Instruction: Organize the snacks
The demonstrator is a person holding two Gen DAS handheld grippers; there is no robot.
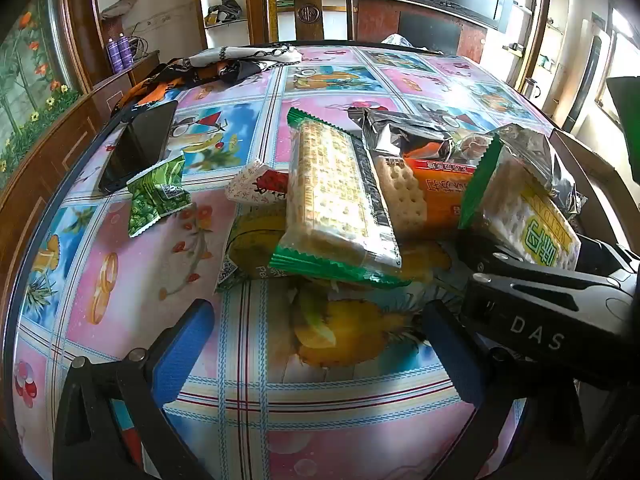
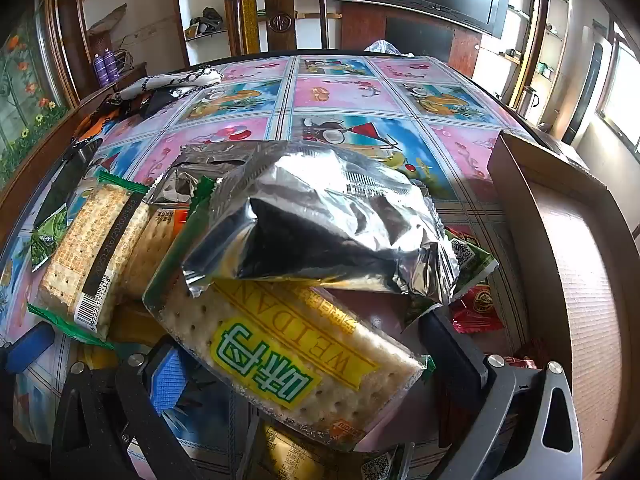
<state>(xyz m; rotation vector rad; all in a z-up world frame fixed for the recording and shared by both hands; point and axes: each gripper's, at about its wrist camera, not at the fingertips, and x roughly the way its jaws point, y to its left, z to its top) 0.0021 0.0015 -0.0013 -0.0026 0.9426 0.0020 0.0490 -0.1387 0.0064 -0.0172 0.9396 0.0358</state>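
Observation:
A heap of snack packs lies on the colourful tablecloth (image 1: 120, 280). It holds a green-edged cracker pack (image 1: 340, 200), an orange cracker pack (image 1: 436, 196), a silver foil bag (image 2: 320, 224) and a yellow-labelled WEIDAN cracker pack (image 2: 280, 360). My left gripper (image 1: 320, 352) is open just short of the heap, with only cloth between its blue pads (image 1: 184, 348). My right gripper (image 2: 308, 360) is open, its fingers on either side of the WEIDAN pack's near end. The foil bag rests on that pack. A green pea packet (image 1: 158, 196) lies apart to the left.
A cardboard box (image 2: 560, 240) stands open at the right of the heap, with a red packet (image 2: 476, 308) beside it. A dark phone (image 1: 136, 148) and a patterned cloth (image 1: 240, 60) lie far left. A wooden chair (image 1: 306, 12) stands behind the table.

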